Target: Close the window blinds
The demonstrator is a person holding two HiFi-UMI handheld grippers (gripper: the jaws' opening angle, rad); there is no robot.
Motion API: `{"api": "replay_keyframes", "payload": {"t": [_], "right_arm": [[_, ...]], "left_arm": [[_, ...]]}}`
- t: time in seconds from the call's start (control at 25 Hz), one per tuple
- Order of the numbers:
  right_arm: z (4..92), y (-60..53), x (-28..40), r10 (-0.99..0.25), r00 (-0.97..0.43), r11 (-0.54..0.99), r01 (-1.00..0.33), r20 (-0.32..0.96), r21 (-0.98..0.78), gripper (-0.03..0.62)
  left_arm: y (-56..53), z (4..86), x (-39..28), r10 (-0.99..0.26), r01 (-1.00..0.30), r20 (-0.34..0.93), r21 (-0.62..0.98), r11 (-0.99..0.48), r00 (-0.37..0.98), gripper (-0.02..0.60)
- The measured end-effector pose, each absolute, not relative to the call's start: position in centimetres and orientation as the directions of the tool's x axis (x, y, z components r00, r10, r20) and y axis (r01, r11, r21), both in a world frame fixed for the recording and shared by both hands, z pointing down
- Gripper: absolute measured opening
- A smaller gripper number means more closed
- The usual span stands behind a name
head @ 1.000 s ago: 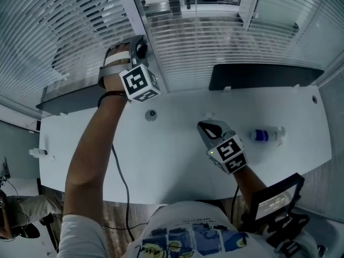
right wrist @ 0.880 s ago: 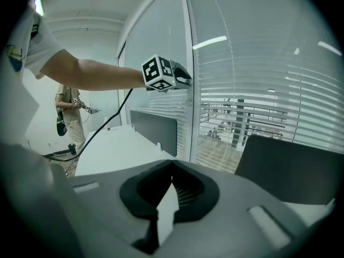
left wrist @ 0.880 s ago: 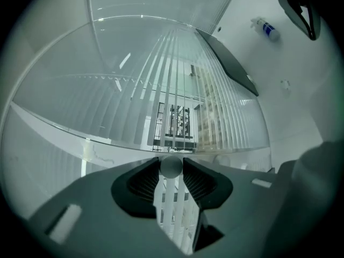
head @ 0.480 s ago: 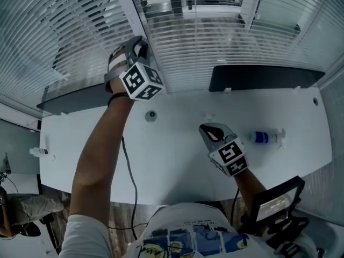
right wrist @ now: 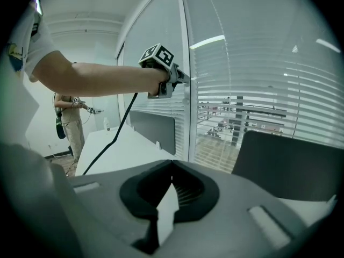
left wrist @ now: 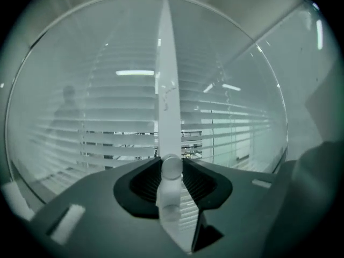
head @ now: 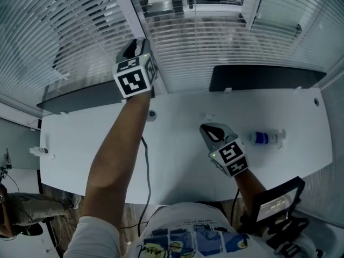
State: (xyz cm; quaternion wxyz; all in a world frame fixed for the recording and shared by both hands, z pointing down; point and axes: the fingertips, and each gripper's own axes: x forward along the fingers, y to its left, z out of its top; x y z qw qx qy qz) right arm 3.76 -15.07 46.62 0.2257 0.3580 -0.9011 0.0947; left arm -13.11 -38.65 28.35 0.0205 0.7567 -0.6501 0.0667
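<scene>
My left gripper (head: 133, 47) is raised at the window post (head: 124, 12), level with the lower slats and right against the post's face. In the left gripper view its pads (left wrist: 189, 179) press on the white wand (left wrist: 171, 190), whose round end sticks out towards the camera. The jaws have just been closing, with the wand between them, and they now stand partly apart around it.

The blinds (head: 226, 42) hang down on both sides of the post. To the right of the post, the outside shows through the gaps between the slats.

The worktop (head: 107, 155) runs below the post, with a dark screen (head: 263, 77) standing along its far edge to the right of the post. My right gripper (head: 207, 128) hangs low over the worktop, nearer to me than the post and to its right. Its jaws meet at the tips and hold nothing. A bottle (head: 264, 136) lies on the worktop further right of the post, just beyond that gripper and not touching it.
</scene>
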Motion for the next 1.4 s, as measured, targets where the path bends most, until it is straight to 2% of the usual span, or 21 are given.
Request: {"api": "replay_keyframes", "payload": {"t": [0.16,0.36,0.6,0.76,0.84,1.04,1.16,1.4], "right_arm": [[46.4,-15.3,3.6,-0.601,-0.641,0.725,-0.689,0.477,-0.012,0.003],[46.5,-15.2,3.6,-0.599,-0.643,0.727,-0.687,0.476,-0.013,0.003],[46.6,-15.0,3.4,-0.594,-0.647,0.732,-0.682,0.478,-0.013,0.003],[46.6,-14.8,3.1,-0.586,-0.648,0.737,-0.676,0.485,-0.012,0.003],[46.7,-14.8,3.1,-0.587,-0.65,0.738,-0.674,0.484,-0.01,0.003],[46.9,-14.7,3.3,-0.59,-0.649,0.736,-0.676,0.48,-0.01,0.003],[46.8,-14.7,3.1,-0.587,-0.653,0.736,-0.676,0.478,-0.02,0.003],[46.7,-14.9,3.2,-0.59,-0.645,0.735,-0.678,0.486,-0.009,0.003]], "left_arm": [[-38.8,28.1,-13.9,-0.98,-0.968,0.1,0.2,-0.15,0.172,0.124],[-38.7,28.5,-13.9,-0.976,-0.854,0.046,0.494,-0.161,0.211,0.124],[-38.6,28.7,-14.5,-0.975,-0.575,-0.047,0.801,-0.168,0.219,0.124],[-38.5,29.1,-14.8,-0.97,-0.378,-0.099,0.908,-0.18,0.224,0.124],[-38.5,29.2,-14.8,-0.967,-0.326,-0.112,0.927,-0.185,0.23,0.124],[-38.5,29.2,-14.4,-0.963,-0.321,-0.112,0.928,-0.19,0.246,0.126],[-38.7,29.0,-14.5,-0.957,-0.367,-0.112,0.907,-0.208,0.267,0.127],[-38.5,28.2,-14.3,-0.943,-0.63,-0.06,0.73,-0.265,0.326,0.192]]}}
